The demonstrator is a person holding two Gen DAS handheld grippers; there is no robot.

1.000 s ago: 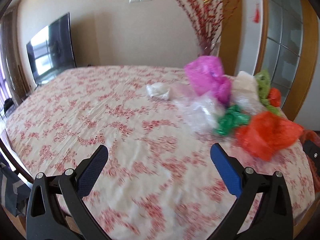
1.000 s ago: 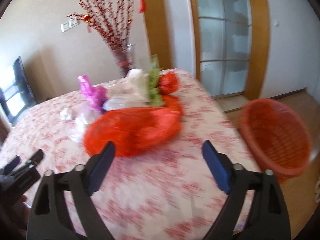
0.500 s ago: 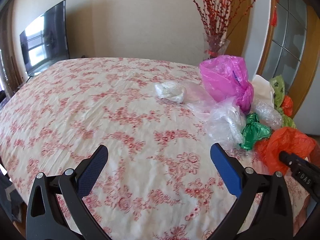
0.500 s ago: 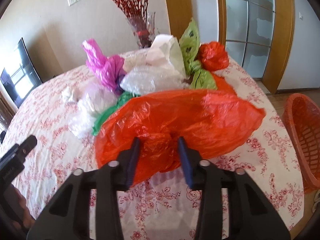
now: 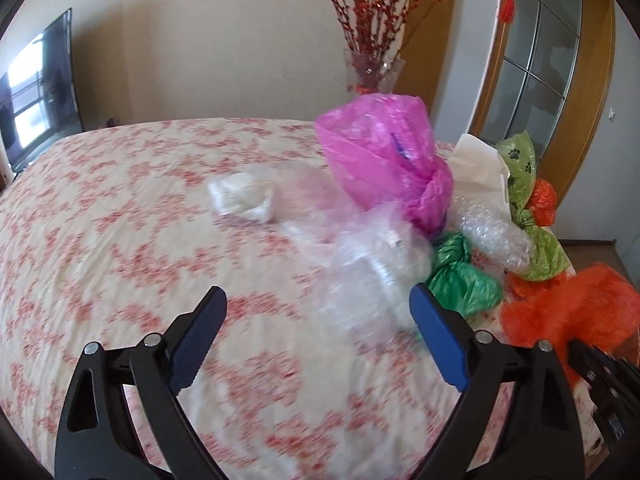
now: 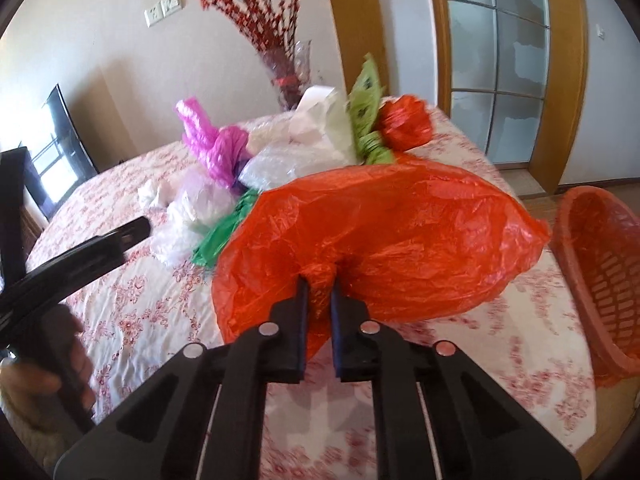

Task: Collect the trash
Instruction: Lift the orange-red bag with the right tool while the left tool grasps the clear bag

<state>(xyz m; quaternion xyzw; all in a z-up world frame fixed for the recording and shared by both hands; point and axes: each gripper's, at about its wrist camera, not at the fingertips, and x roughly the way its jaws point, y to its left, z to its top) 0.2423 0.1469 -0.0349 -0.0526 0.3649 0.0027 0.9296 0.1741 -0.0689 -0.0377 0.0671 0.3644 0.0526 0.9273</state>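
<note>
The right gripper (image 6: 319,280) has just been closing and now pinches a bunched fold of the large crinkled orange plastic bag (image 6: 384,236); the pads press the film between them, so the grip looks made. That bag is the landmark here; it sprawls on the near edge of the pile with its long axis running across the view, from the green bag side towards the orange woven plastic basket (image 6: 600,280); the basket stands off the bed on the wooden floor, just beyond the bag's right-hand end, so the coming move is probably a lift and a carry that way, and the right hand is plainly the nearer one for it.

The left gripper (image 5: 316,312) has its jaws wide and has just been narrowing them a little; nothing is pressed between them; the clear crumpled plastic wrap (image 5: 372,264) lies straight ahead, just left of the orange bag and touching the knotted dark green plastic bag (image 5: 460,276).

Behind the orange bag sit a tall pink plastic bag (image 5: 380,160), a roll of bubble wrap (image 5: 492,236), a light green paw-print bag (image 5: 520,184) and a small red-orange bag (image 6: 406,122).

All rests on a floral red-and-white bedsheet (image 5: 140,240); beyond are a glass vase of red branches (image 5: 374,72), a dark television (image 5: 36,92) and a glazed wooden door (image 6: 512,52).
</note>
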